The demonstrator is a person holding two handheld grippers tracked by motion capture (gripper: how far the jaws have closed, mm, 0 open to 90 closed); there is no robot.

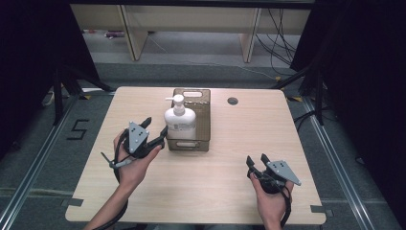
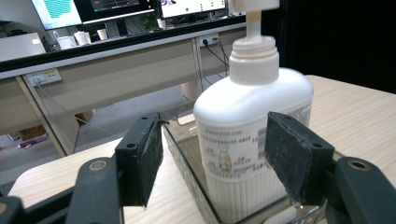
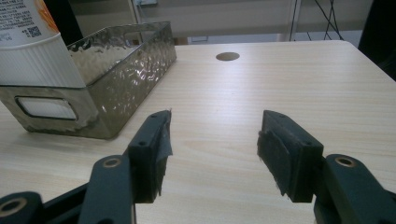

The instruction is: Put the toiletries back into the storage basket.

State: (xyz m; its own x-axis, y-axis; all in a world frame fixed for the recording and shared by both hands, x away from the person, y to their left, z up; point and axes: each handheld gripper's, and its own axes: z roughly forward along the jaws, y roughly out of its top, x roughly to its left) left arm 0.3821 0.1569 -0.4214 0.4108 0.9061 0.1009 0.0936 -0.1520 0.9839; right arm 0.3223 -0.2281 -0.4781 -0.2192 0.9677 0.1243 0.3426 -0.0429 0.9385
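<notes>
On the table (image 1: 215, 163) sits a clear bin (image 1: 203, 125), with a white pump bottle (image 1: 179, 120) upright inside its near end. Left gripper (image 1: 156, 130), jaws spread, flanks the bottle without touching. Right gripper (image 1: 256, 162) rests apart, jaws spread, empty.

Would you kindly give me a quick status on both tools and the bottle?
Left tool open, jaws either side of pump bottle, not closed on it. Bottle upright in clear bin. Right tool open, empty, near table's front right. Nothing in the way.
</notes>
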